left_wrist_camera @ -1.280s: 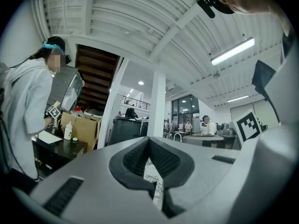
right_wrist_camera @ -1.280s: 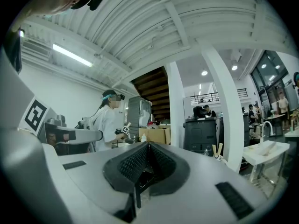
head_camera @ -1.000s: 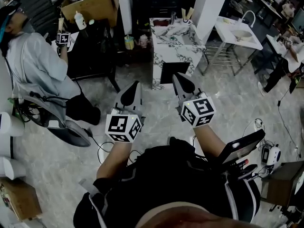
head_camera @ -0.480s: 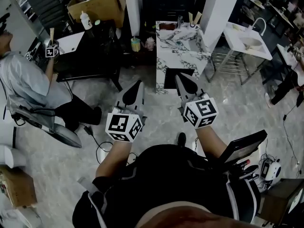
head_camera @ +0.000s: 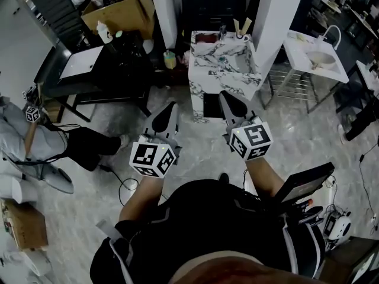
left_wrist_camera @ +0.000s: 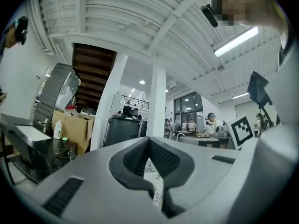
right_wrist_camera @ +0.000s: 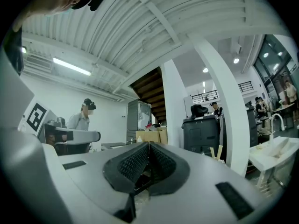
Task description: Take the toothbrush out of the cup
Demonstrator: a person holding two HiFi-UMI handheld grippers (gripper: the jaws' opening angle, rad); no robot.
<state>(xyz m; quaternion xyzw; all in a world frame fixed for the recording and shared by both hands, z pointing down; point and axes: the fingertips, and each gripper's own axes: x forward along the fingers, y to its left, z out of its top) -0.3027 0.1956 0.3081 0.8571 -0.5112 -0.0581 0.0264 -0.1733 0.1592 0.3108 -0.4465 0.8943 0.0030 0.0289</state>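
Observation:
A white cup stands at the far right corner of the marble washstand, with two pale wooden toothbrush handles sticking up out of it. Those handles also show in the right gripper view, beside the white pillar. My left gripper and right gripper are held level side by side, short of the washstand's near edge and well apart from the cup. Each has its jaws closed together with nothing between them, as the left gripper and right gripper views show.
A black table with bottles and a cardboard box stand to the left of the washstand. White pillars flank it. A white basin on a metal frame is at right. A seated person is at far left. Cables lie on the floor.
Both grippers have been carried forward toward the marble washstand, which now sits nearer. The seated person has slid toward the left edge of the head view. Jaws unchanged.

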